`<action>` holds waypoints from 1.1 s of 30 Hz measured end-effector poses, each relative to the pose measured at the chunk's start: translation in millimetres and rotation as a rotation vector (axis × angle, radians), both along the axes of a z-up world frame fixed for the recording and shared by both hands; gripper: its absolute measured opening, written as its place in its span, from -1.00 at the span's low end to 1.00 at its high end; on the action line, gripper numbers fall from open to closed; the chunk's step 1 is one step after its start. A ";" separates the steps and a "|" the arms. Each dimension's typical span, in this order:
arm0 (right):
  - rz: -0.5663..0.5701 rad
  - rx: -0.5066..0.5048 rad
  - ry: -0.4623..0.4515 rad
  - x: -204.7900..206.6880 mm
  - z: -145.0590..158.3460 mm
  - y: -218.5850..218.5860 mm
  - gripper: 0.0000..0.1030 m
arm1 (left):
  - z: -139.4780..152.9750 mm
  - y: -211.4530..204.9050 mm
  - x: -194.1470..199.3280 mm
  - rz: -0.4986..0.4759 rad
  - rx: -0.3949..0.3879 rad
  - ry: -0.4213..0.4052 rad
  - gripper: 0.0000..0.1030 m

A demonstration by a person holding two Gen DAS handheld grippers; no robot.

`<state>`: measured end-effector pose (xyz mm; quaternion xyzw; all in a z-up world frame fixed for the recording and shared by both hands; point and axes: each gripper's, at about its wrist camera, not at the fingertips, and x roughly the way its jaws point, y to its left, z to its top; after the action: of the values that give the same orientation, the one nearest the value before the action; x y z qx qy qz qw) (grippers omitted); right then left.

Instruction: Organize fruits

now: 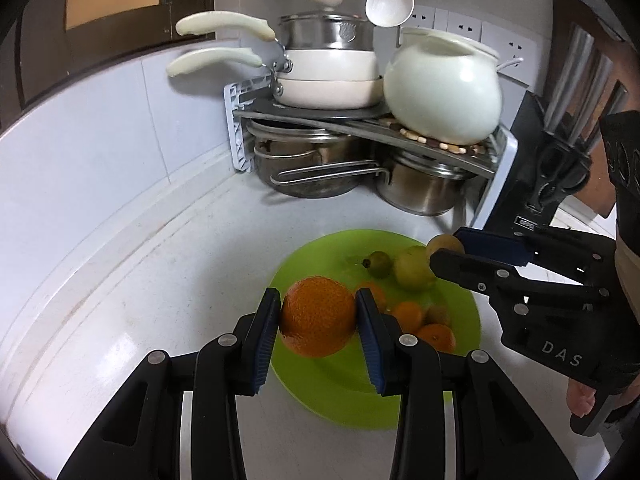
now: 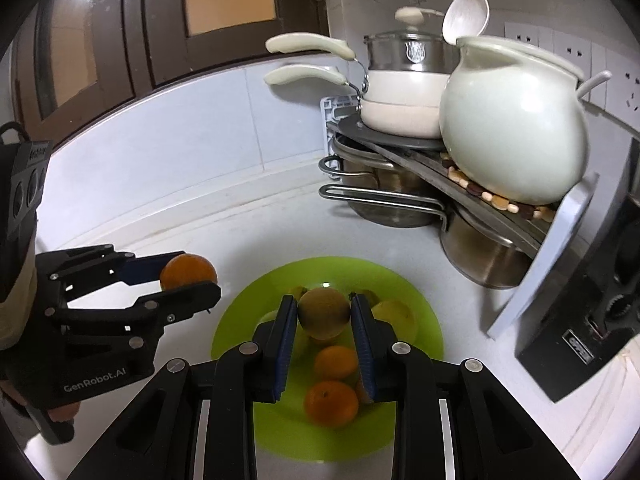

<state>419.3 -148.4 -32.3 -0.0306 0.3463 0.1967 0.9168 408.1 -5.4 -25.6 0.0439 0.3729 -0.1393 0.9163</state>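
Note:
My left gripper (image 1: 318, 300) is shut on a large orange (image 1: 318, 320) above the near left rim of a green plate (image 1: 320, 404). In the right wrist view the same gripper (image 2: 192, 274) shows at the left with the orange (image 2: 188, 270), left of the plate (image 2: 236, 332). My right gripper (image 2: 323, 306) is shut on a round brownish-yellow fruit (image 2: 324, 314) over the plate; from the left wrist it (image 1: 446, 248) reaches in from the right with that fruit (image 1: 442, 244). On the plate lie small oranges (image 2: 336, 362), a yellow-green fruit (image 1: 414, 268) and a small green fruit (image 1: 378, 264).
A corner rack (image 1: 360, 120) behind the plate carries stacked white pans (image 1: 328, 80), a round white ceramic pot (image 1: 444, 96) and steel pots (image 1: 420, 188) underneath. A black knife block (image 1: 548, 168) stands at the right. A white ladle (image 1: 390, 0) hangs above. White counter (image 1: 160, 280) lies to the left.

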 end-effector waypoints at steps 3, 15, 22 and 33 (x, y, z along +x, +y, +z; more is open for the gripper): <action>-0.005 0.006 0.015 10.8 -5.6 0.6 -0.43 | -4.6 -1.8 9.0 -0.006 0.003 0.010 -0.25; -0.026 0.012 0.056 33.8 -21.2 -1.3 -0.43 | -21.7 -6.2 34.1 -0.020 -0.010 0.057 -0.19; -0.038 0.017 0.057 23.6 -19.2 -3.7 -0.43 | -11.5 -2.1 22.6 -0.003 -0.017 0.024 -0.13; -0.063 0.025 0.010 -28.3 4.5 -3.4 -0.29 | 21.5 7.5 -41.4 0.074 -0.003 -0.081 0.17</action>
<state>391.0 -151.8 -27.8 -0.0074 0.3492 0.1720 0.9211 366.7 2.1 -4.1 0.0343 0.3367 -0.1042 0.9352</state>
